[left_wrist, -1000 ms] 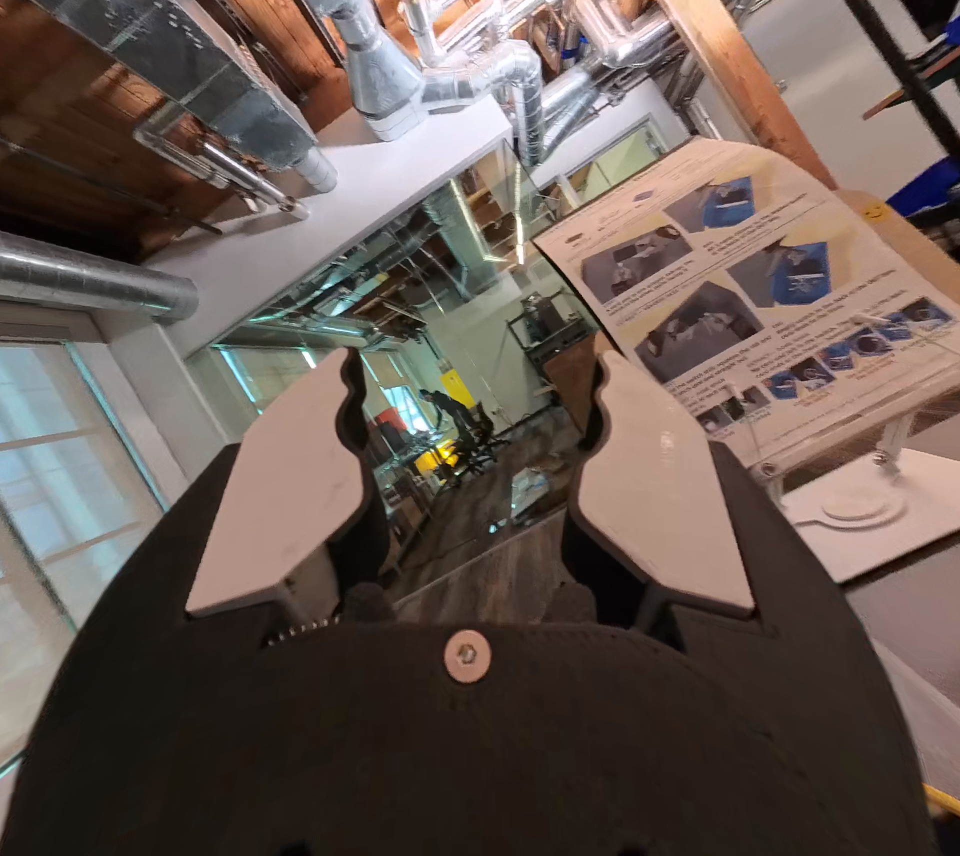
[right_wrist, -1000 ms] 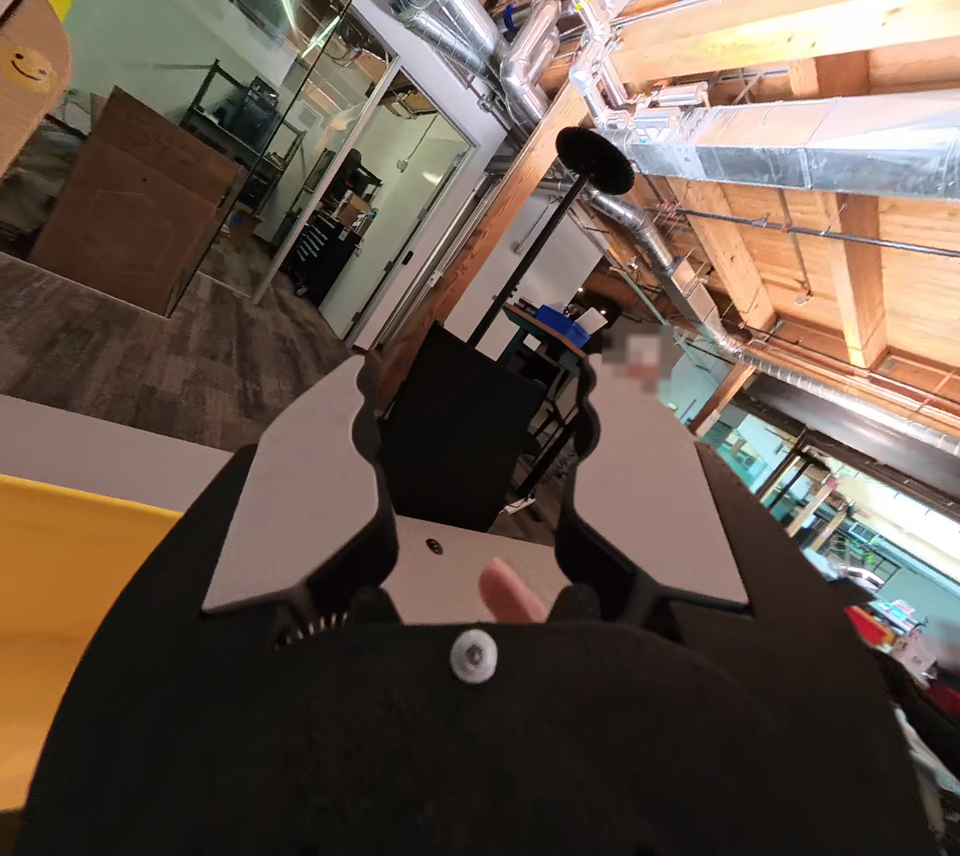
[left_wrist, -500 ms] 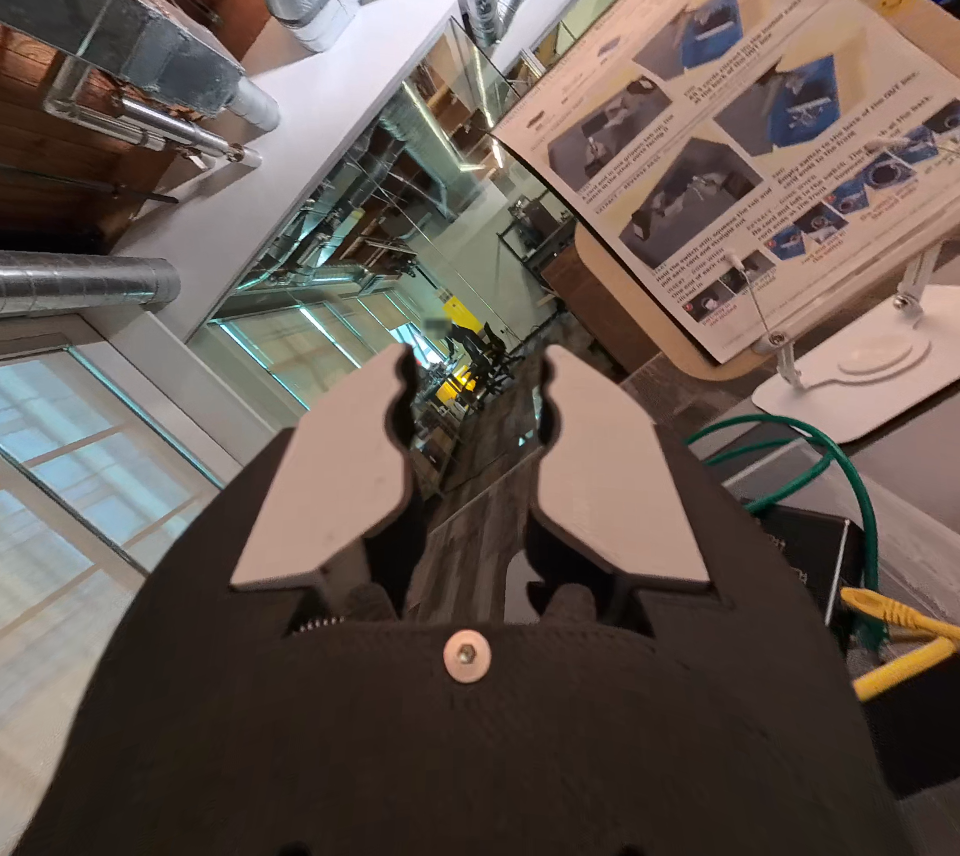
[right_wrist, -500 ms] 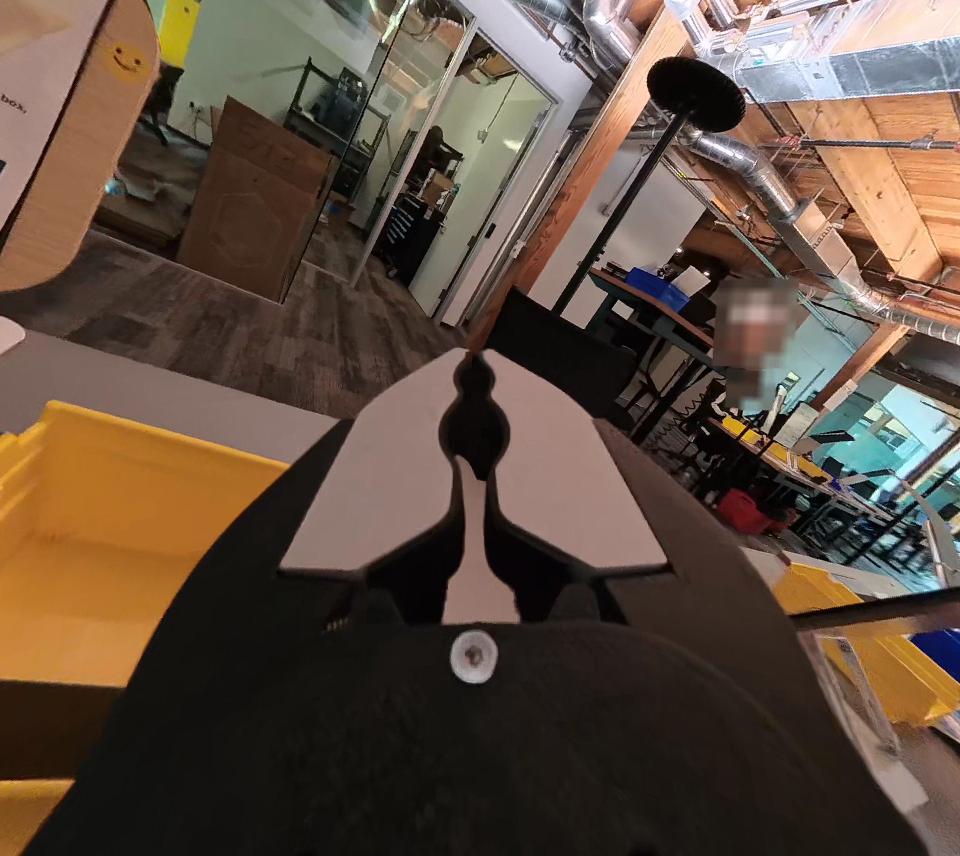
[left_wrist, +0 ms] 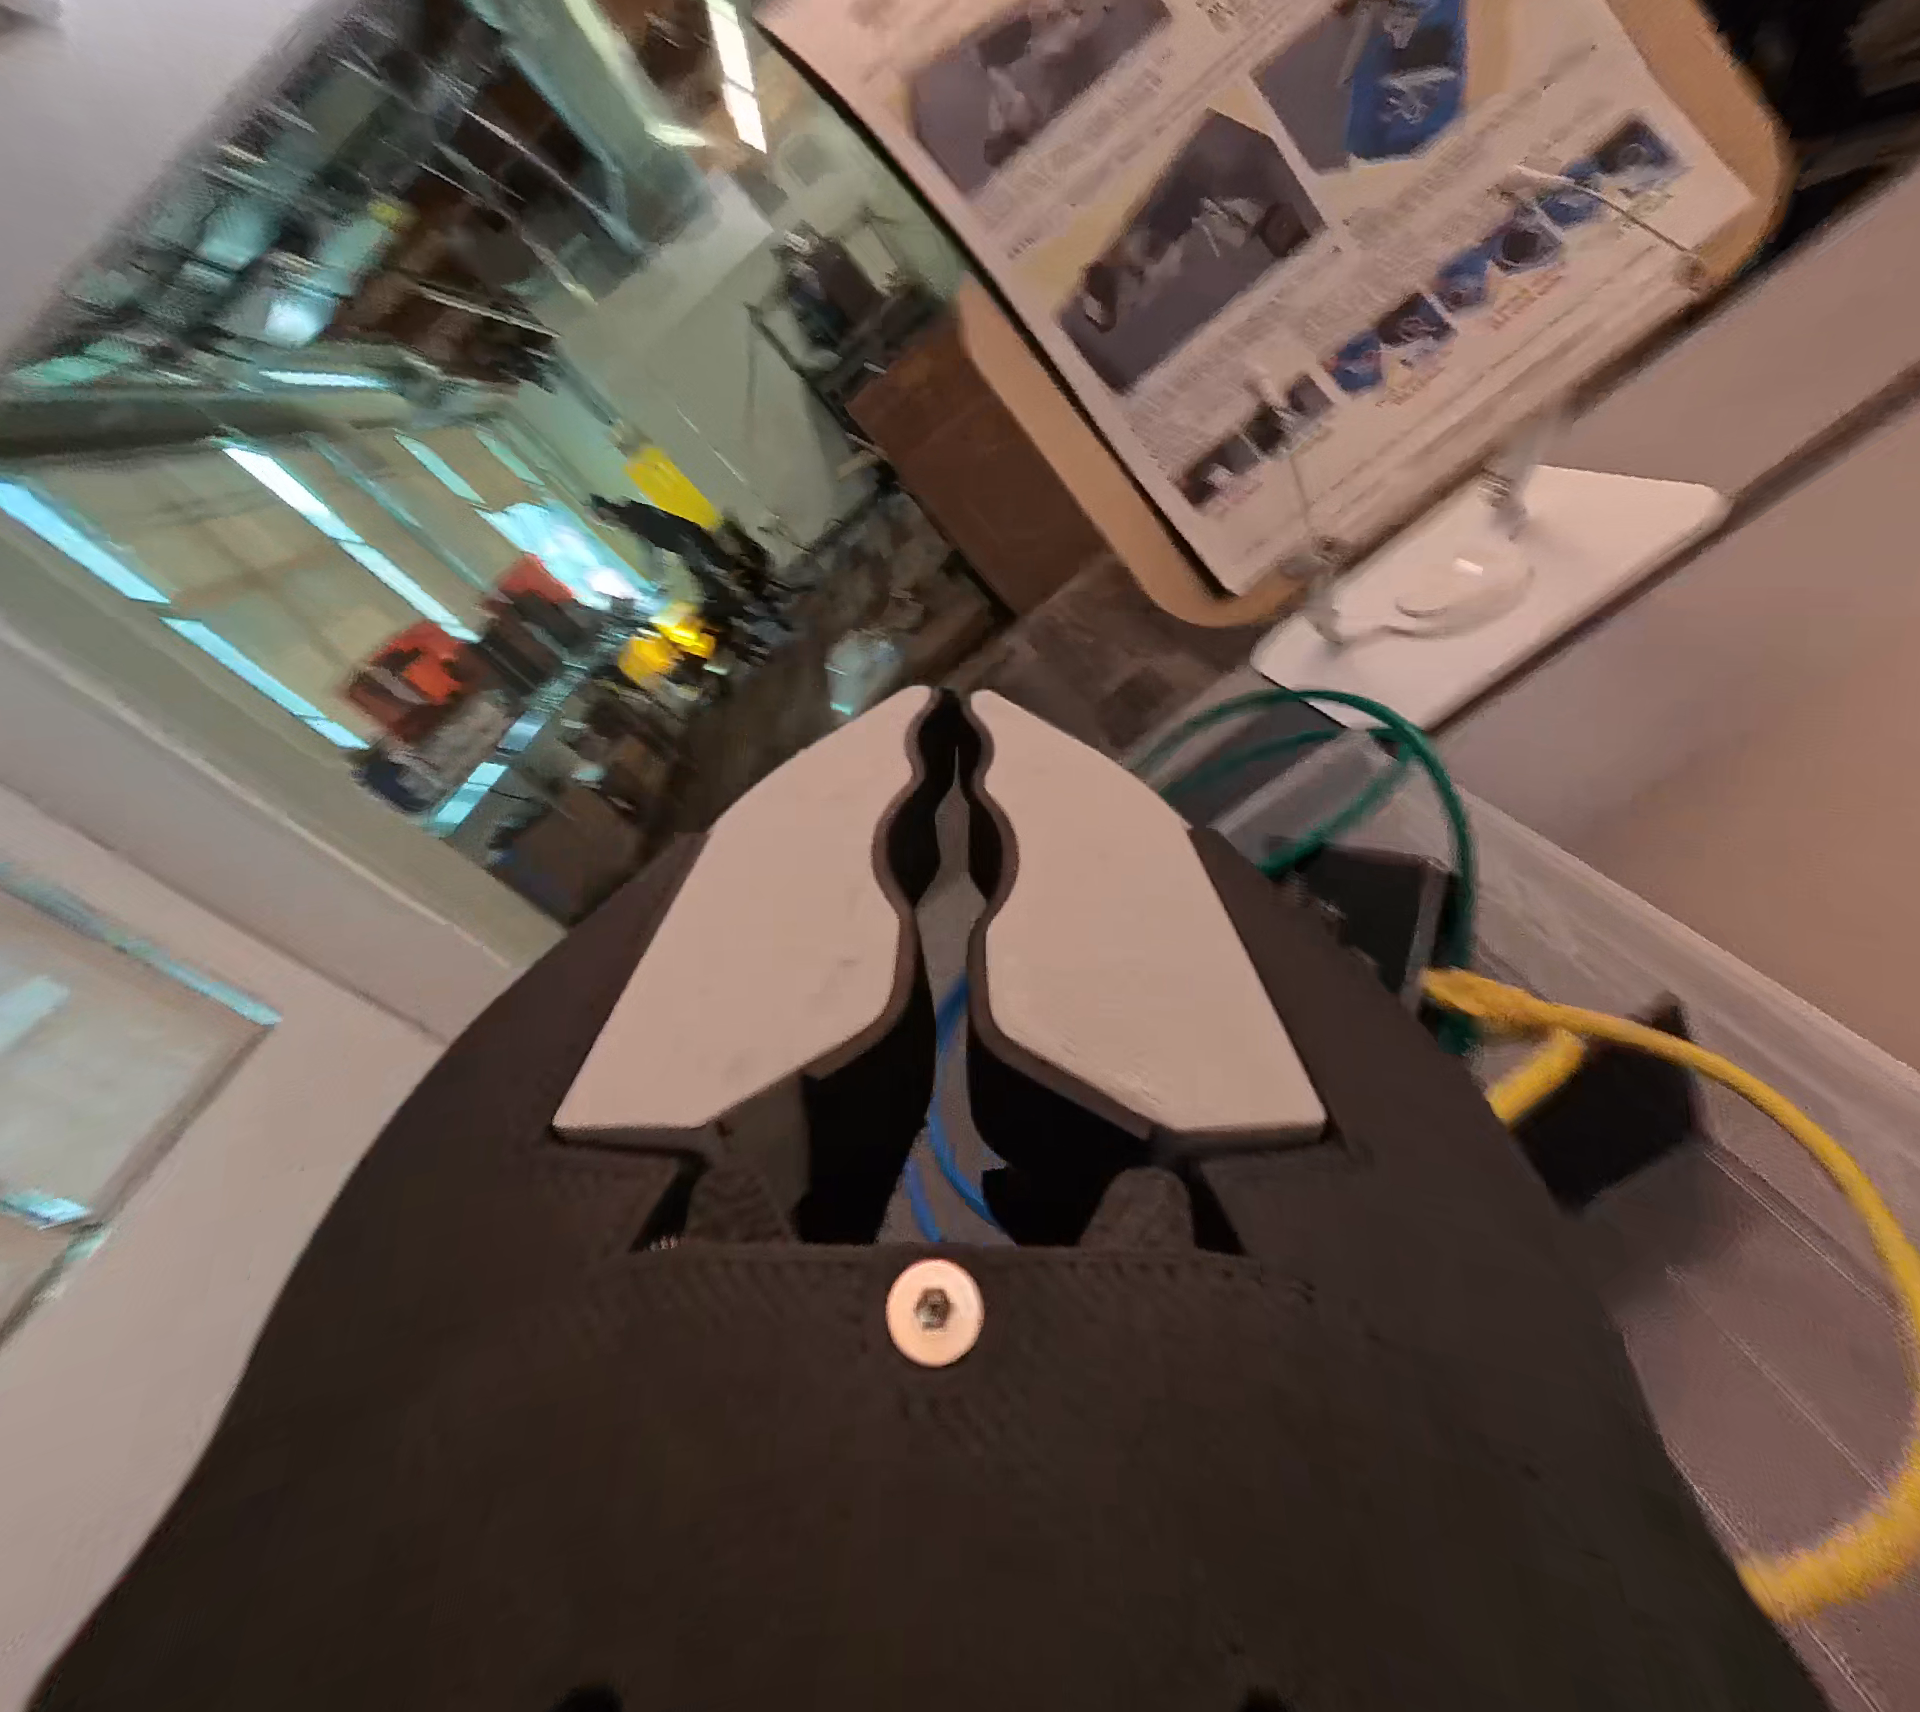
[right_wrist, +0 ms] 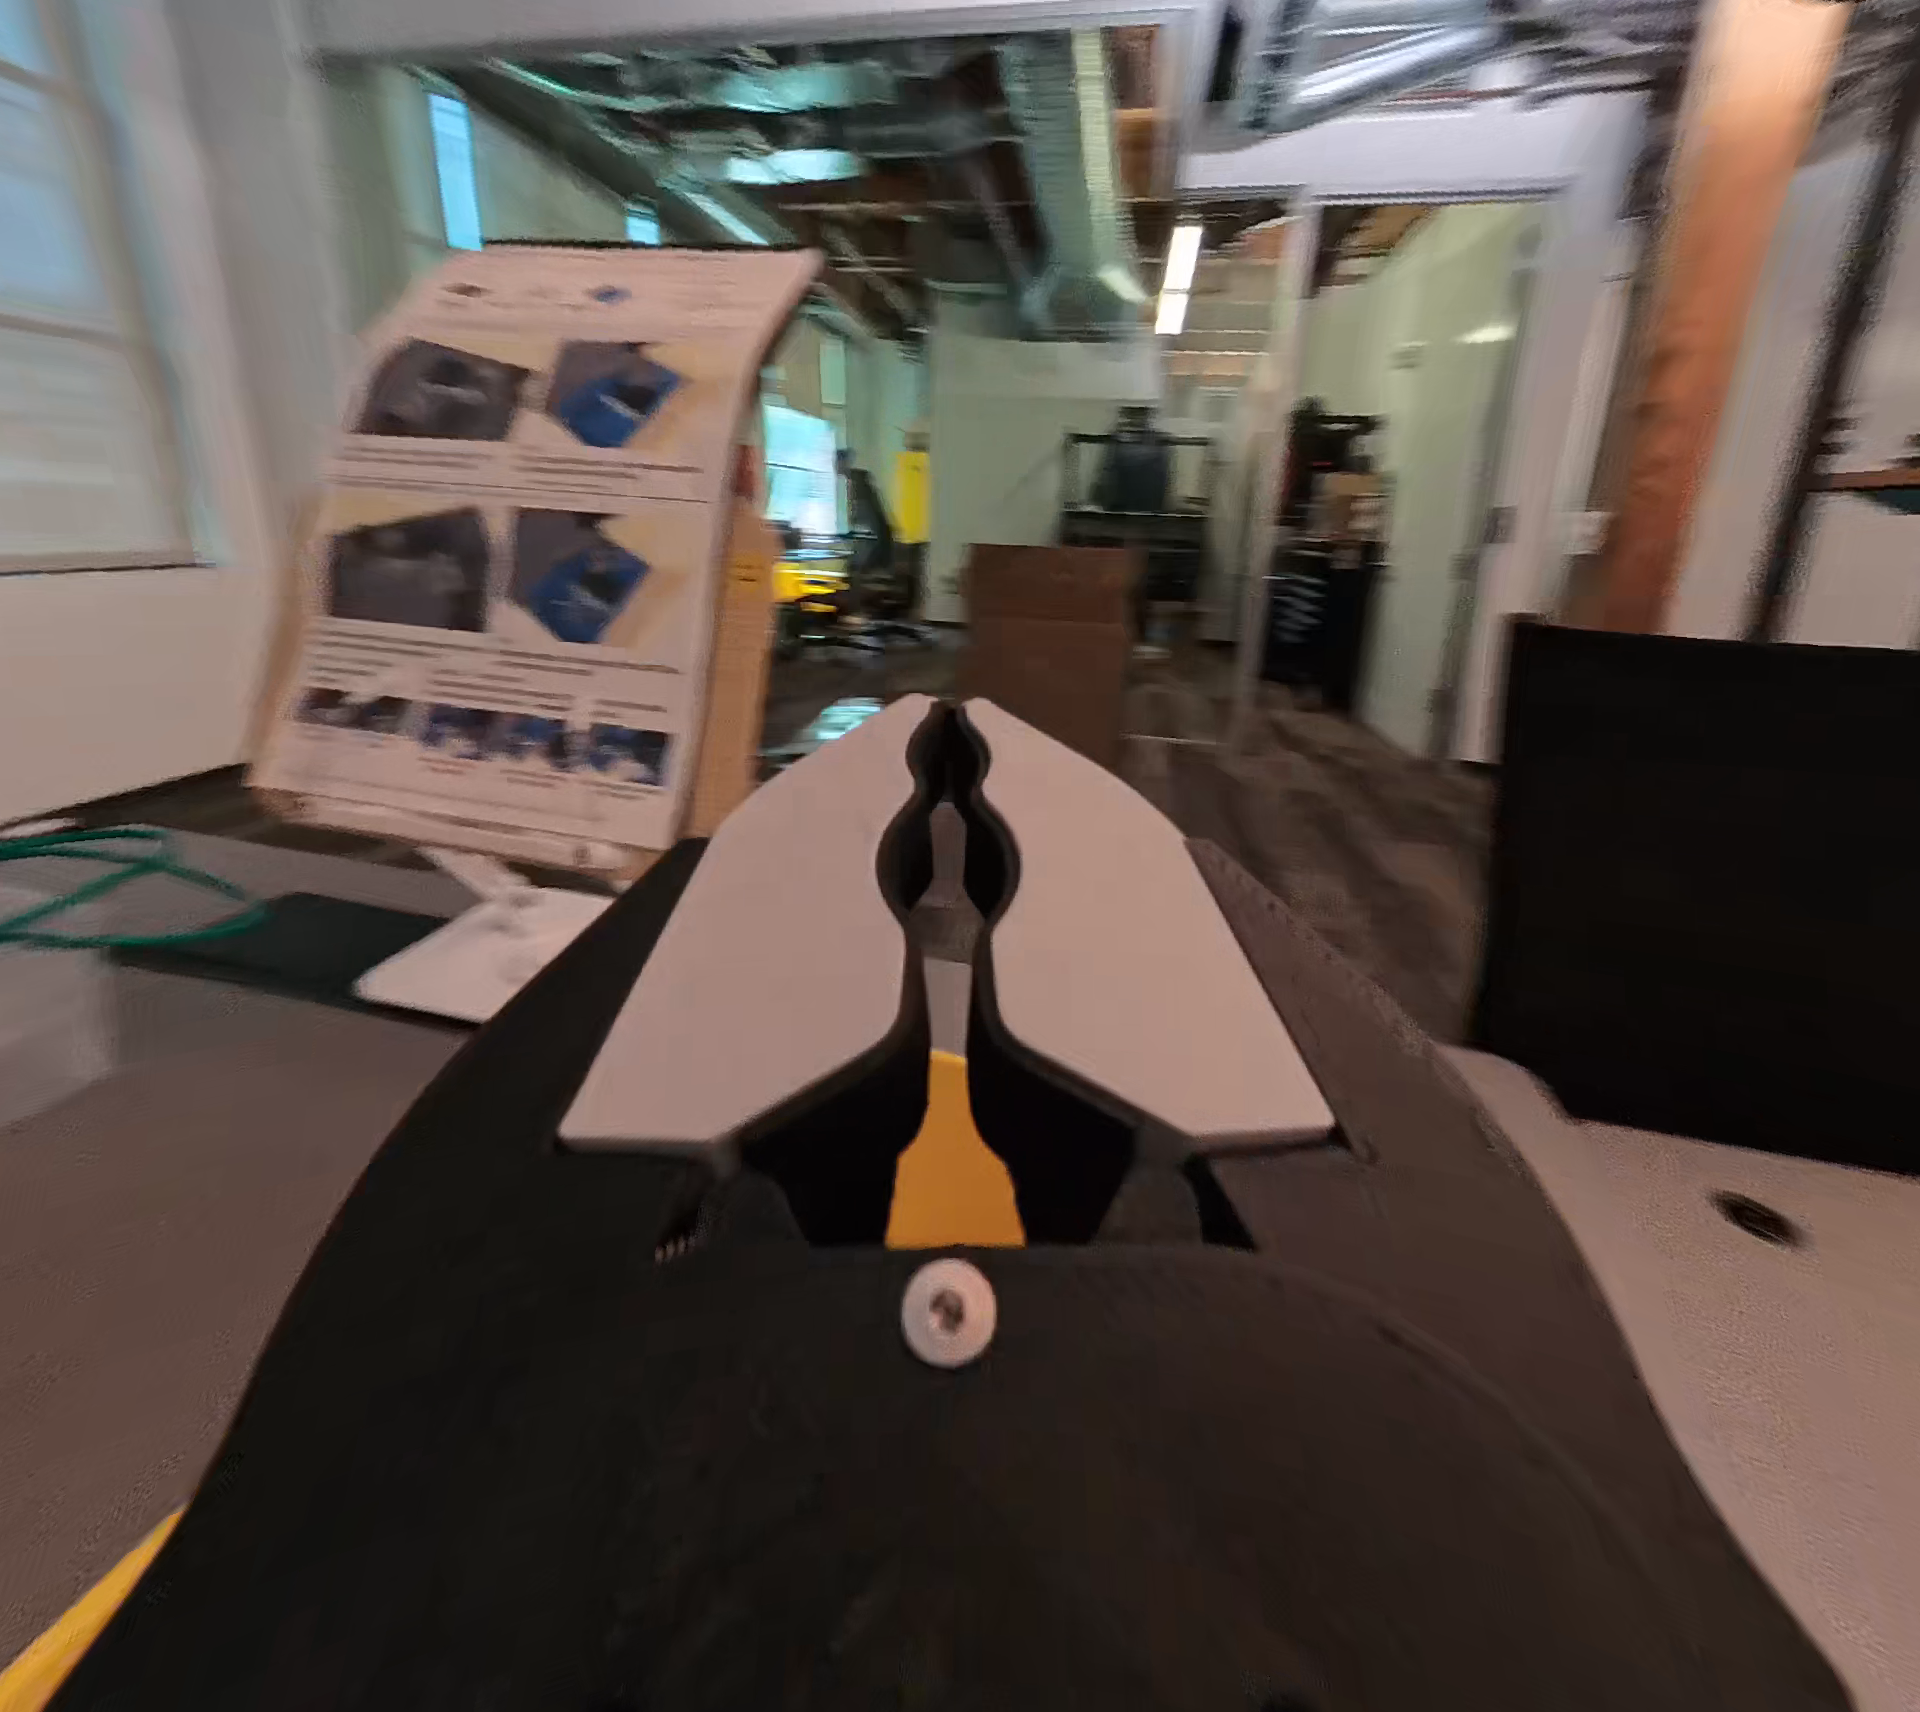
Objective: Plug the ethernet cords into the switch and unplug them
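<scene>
Switch (left_wrist: 1382, 899): black box, just right of the left tongs (left_wrist: 954, 712), partly hidden behind their body, on the grey table (left_wrist: 1704, 789).
Yellow cord (left_wrist: 1704, 1091): right of the left tongs; its plug end sits at the switch's near side, and whether it is seated cannot be told; the cord arcs right and back toward the lower right edge.
Green cord (left_wrist: 1444, 805): loops over and beyond the switch, right of the left fingertips.
Blue cord (left_wrist: 940, 1132): seen through the gap low between the left fingers, lying beneath them, not gripped.
Left tongs: clenched, tips almost meeting, nothing between them.
Right tongs (right_wrist: 951, 712): clenched, empty; a yellow bin (right_wrist: 951, 1174) shows below through the finger gap.
Instruction sheet (right_wrist: 520, 561): on a white stand, beyond and left of the right tongs; beyond and right of the left tongs.
Black panel (right_wrist: 1704, 873): upright, right of the right tongs.
Cardboard box (right_wrist: 1044, 634): on the floor, far beyond the right fingertips.
Both views are motion-blurred.
</scene>
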{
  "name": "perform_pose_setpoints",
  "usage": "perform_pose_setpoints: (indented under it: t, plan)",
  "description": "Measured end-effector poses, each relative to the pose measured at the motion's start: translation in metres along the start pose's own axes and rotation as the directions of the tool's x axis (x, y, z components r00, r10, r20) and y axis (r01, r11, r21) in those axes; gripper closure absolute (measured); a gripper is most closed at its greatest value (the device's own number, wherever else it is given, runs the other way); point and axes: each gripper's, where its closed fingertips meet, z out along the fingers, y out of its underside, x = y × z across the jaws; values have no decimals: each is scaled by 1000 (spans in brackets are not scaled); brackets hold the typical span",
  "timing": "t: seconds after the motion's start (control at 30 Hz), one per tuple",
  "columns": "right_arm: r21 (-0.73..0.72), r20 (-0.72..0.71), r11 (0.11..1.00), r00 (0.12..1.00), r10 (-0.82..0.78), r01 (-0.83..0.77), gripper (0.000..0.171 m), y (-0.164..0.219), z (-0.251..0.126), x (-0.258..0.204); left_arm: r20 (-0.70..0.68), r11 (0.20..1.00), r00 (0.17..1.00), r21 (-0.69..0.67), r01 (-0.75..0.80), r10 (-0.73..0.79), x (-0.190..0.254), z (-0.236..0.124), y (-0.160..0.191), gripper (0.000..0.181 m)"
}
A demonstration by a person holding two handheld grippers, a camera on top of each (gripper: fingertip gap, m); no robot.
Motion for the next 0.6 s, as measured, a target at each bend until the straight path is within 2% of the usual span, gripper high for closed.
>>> perform_pose_setpoints:
  t: [0.07, 0.13, 0.23, 0.3, 0.37, 0.43, 0.5, 0.6]
  plan:
    - [7, 187, 998, 981, 59, -61, 171, -5, -2, -20, -115, 997, 991, -46, 69, -74, 11, 5, 14, 181]
    - [19, 253, 999, 967, 29, -35, 171, -10, -5, -31, -226, 983, 957, -67, 169, -180, 24, 9, 23, 180]
    - [5, 244, 993, 963, -116, 119, 171, -11, -6, -41, -358, 944, 876, -184, 274, -323, 46, 19, 44, 146]
    - [-16, 258, 982, 950, -178, 188, 171, -10, -4, -52, -395, 918, 843, -305, 253, -364, 63, 27, 67, 121]
    - [-14, 292, 978, 936, -196, 209, 167, -12, -2, -66, -361, 888, 860, -414, 199, -361, 70, 39, 94, 104]
    - [-27, 304, 974, 930, -206, 225, 163, -12, 1, -75, -355, 869, 866, -469, 161, -352, 79, 51, 113, 102]
    - [-41, 315, 968, 923, -223, 247, 159, -10, 3, -81, -394, 846, 830, -509, 160, -395, 95, 62, 123, 103]
    - [-75, 331, 961, 916, -226, 265, 152, -4, 5, -86, -418, 766, 789, -634, 103, -451, 111, 70, 148, 97]
